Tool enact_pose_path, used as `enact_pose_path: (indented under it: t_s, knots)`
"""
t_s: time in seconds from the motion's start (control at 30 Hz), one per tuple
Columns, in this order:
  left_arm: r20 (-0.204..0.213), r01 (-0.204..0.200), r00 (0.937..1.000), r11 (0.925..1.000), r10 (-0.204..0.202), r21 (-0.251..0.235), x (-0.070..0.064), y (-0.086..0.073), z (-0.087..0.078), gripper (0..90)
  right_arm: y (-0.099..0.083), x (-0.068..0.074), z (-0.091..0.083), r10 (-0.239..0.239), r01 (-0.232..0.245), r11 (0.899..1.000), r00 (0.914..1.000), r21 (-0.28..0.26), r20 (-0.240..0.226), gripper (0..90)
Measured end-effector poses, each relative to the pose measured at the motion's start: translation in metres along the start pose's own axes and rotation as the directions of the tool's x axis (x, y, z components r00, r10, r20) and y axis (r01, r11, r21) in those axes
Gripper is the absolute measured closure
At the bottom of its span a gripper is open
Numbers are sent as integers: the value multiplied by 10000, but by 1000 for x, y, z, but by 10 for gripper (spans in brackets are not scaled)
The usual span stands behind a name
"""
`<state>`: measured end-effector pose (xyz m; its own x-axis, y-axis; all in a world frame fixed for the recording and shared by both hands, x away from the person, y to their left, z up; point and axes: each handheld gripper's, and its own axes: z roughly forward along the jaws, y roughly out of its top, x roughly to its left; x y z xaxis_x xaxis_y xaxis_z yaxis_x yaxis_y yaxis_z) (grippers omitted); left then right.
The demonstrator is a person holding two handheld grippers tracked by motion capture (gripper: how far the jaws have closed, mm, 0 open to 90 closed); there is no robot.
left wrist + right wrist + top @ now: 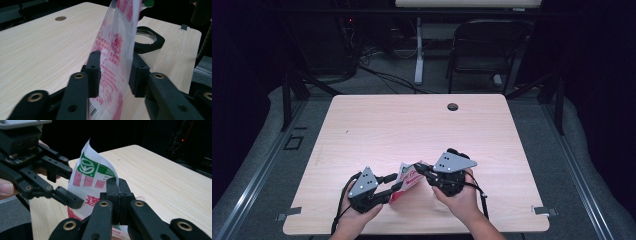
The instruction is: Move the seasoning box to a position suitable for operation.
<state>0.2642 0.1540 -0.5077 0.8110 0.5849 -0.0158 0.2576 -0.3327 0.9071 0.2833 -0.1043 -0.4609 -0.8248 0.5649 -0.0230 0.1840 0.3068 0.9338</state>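
A flat plastic packet (407, 177), white with red print and a green logo, is held up above the front middle of the wooden table (412, 125). My right gripper (418, 169) is shut on its upper edge; in the right gripper view the jaws (117, 187) are pressed together on the packet (92, 177). My left gripper (393, 186) stands open, one jaw on each side of the packet's lower part (117, 50), with a gap at each pad (93, 72). The right gripper view shows the left gripper (66, 185) with its jaws spread apart.
A round cable hole (453, 106) sits near the table's far edge. A dark chair (487, 45) and a white desk leg (418, 50) stand on the floor beyond. Bare wood stretches left, right and behind the grippers.
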Motion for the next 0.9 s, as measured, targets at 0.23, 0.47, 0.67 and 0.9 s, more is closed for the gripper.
enact_pose_path:
  t_s: [0.23,0.47,0.67,0.9]
  knots:
    - [320,473,9983,9987,-479,184,1,-12,3,477,-1,-1,4,282,-284,9995,9994,-113,-186,900]
    - [118,584,9982,9971,-590,495,-1,-21,8,451,-1,-3,6,615,-623,9974,9978,-359,-240,900]
    - [85,627,9979,9941,-637,882,-1,-32,23,454,0,-4,5,667,-674,9964,9976,-511,-166,900]
    - [-137,950,9955,9891,-940,1127,5,-40,34,437,0,-4,4,634,-646,9958,9978,-642,-215,900]
